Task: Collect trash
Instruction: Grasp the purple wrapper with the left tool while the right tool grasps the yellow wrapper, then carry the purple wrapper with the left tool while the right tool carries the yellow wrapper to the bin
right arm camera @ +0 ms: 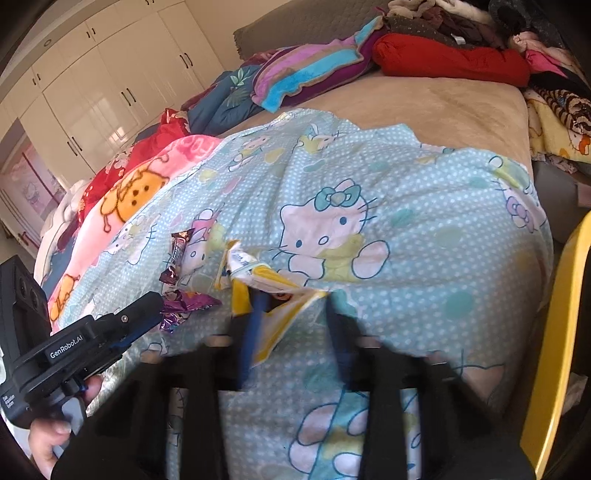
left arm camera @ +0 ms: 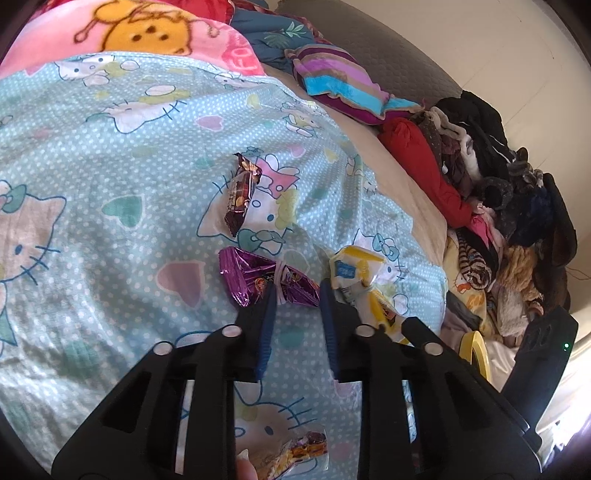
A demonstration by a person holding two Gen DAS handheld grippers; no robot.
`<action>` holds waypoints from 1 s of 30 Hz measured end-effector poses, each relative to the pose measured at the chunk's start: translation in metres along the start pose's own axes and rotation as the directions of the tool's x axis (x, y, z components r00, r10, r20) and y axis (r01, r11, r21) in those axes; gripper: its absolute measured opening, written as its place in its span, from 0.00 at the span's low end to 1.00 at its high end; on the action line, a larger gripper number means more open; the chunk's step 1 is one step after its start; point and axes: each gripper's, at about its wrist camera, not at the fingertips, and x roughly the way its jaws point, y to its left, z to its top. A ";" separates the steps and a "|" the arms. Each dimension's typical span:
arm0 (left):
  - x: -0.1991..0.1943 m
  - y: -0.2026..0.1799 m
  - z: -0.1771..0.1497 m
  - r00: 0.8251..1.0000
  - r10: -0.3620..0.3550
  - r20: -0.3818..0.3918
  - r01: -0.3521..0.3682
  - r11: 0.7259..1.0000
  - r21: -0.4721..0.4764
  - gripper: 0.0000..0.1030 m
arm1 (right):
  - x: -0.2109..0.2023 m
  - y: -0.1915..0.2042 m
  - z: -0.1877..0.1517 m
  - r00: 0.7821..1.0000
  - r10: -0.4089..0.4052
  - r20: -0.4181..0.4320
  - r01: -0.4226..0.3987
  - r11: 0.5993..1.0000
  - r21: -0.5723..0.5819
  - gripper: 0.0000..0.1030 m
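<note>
Several wrappers lie on a light blue Hello Kitty sheet (left arm camera: 110,155). A brown snack wrapper (left arm camera: 242,194) lies farthest. A purple foil wrapper (left arm camera: 262,277) lies at the tips of my left gripper (left arm camera: 297,290), which is open with its right half between the fingers. A yellow-and-white wrapper (left arm camera: 360,280) lies just right of it. Another wrapper (left arm camera: 295,454) shows under the left gripper body. In the right wrist view my right gripper (right arm camera: 295,306) is open and blurred, its left finger on the yellow-and-white wrapper (right arm camera: 258,280). The purple wrapper (right arm camera: 184,304) and brown wrapper (right arm camera: 179,247) lie to the left.
A striped blanket (left arm camera: 340,81), a red bundle (left arm camera: 417,155) and a heap of dark clothes (left arm camera: 498,177) line the bed's right side. A pink bear blanket (left arm camera: 147,33) lies at the far end. A yellow rim (right arm camera: 554,332) stands at the right. White wardrobes (right arm camera: 110,81) stand behind.
</note>
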 end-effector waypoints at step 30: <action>-0.040 -0.051 -0.017 0.997 -0.062 0.046 0.053 0.984 0.169 0.02 | -0.104 -0.003 -0.049 0.981 -0.030 0.193 0.034 0.999 -0.016 0.06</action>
